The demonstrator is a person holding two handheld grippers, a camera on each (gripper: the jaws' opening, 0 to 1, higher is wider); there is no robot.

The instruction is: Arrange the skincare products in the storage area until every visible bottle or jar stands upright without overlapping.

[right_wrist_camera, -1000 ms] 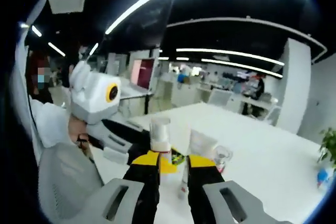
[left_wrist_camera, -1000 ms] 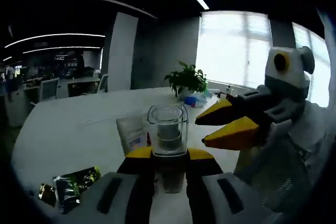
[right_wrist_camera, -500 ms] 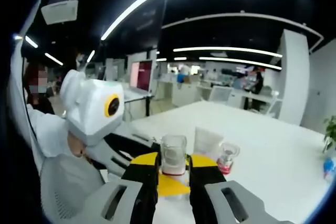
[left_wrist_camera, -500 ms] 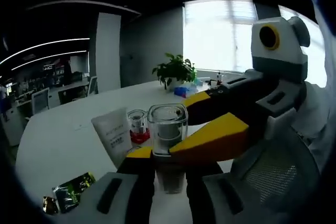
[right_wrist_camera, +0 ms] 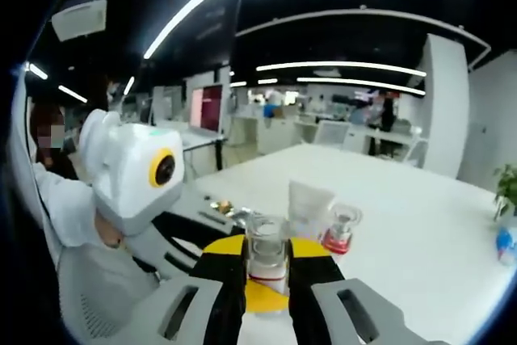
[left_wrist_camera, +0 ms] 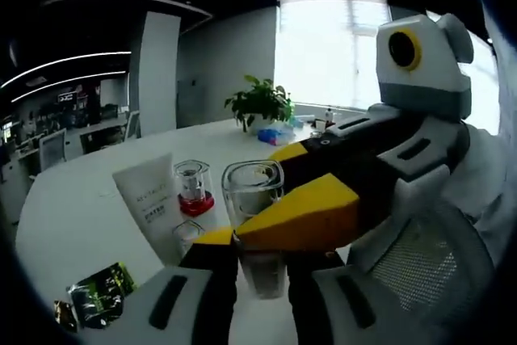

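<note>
Clear jar: a square transparent jar [left_wrist_camera: 253,195] with a grey inner pot stood low in the centre of the left gripper view; in the right gripper view it [right_wrist_camera: 266,250] sat low centre as well.
Left gripper: its jaws [left_wrist_camera: 249,258] were closed on the clear jar's lower part at the bottom centre of the left gripper view.
Right gripper: entering from the right of the left gripper view, its yellow-tipped jaws [left_wrist_camera: 279,199] straddled the jar; in the right gripper view the jaws [right_wrist_camera: 266,258] pressed both sides of the jar, gripping it.
White tube: a white tube [left_wrist_camera: 149,204] stood left of centre, just behind the jar; in the right gripper view [right_wrist_camera: 307,206] it was right of centre.
Red-based bottle: a small clear bottle with red base [left_wrist_camera: 192,190] stood beside the tube.
Small glass jar: a low clear jar [left_wrist_camera: 187,236] stood before the tube.
Sachets: dark packets [left_wrist_camera: 98,295] lay lower left on the white table [left_wrist_camera: 73,216].
Plant: a potted plant [left_wrist_camera: 260,104] stood upper centre.
</note>
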